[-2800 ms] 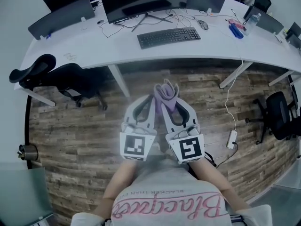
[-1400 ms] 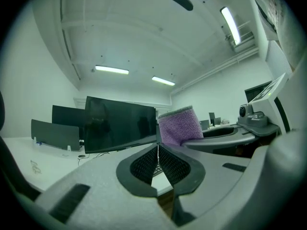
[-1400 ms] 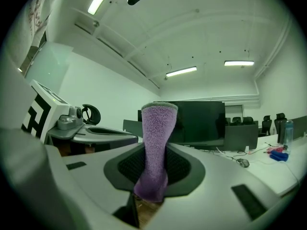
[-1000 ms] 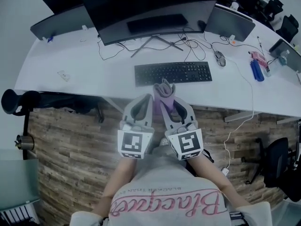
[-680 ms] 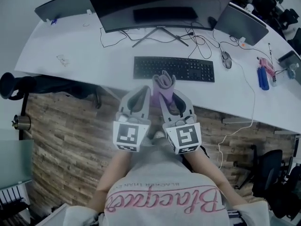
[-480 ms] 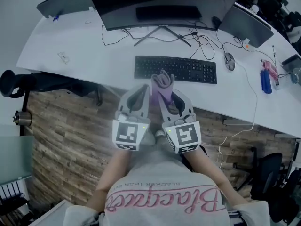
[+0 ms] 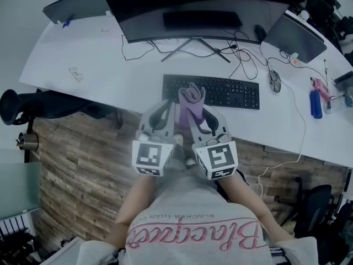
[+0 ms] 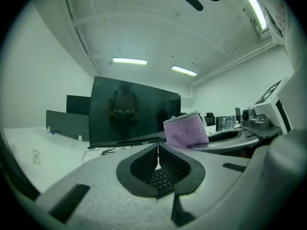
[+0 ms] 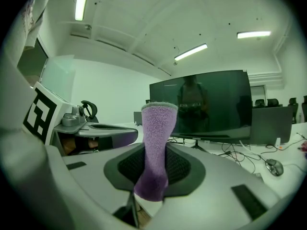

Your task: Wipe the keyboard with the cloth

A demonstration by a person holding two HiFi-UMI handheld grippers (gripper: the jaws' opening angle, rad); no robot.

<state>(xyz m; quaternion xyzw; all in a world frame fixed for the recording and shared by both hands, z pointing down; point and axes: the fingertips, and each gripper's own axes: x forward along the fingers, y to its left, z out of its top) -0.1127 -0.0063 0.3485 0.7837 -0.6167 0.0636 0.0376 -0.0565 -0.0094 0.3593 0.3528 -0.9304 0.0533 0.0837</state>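
A black keyboard [image 7: 220, 91] lies on the white desk [image 7: 105, 73] in front of a large monitor [image 7: 182, 10]. My right gripper [image 7: 195, 107] is shut on a purple cloth [image 7: 191, 100], which sticks up from its jaws over the keyboard's near left part. In the right gripper view the cloth [image 9: 156, 147] stands upright between the shut jaws of the right gripper [image 9: 153, 178]. My left gripper [image 7: 168, 106] hangs beside it, shut with nothing held. The left gripper view shows the left gripper [image 8: 158, 151], keyboard keys [image 8: 161, 178] below its tips, and the cloth [image 8: 186, 130] to the right.
A mouse [image 7: 274, 80] and loose cables [image 7: 245, 51] lie right of the keyboard. Blue and pink items [image 7: 315, 101] sit at the desk's far right. Smaller screens [image 7: 292, 35] flank the monitor. An office chair [image 7: 38, 101] stands at the left, on the wooden floor [image 7: 83, 164].
The desk has come nearer in the head view. Both grippers, with the cloth, have moved forward from over the floor to over the keyboard's near edge.
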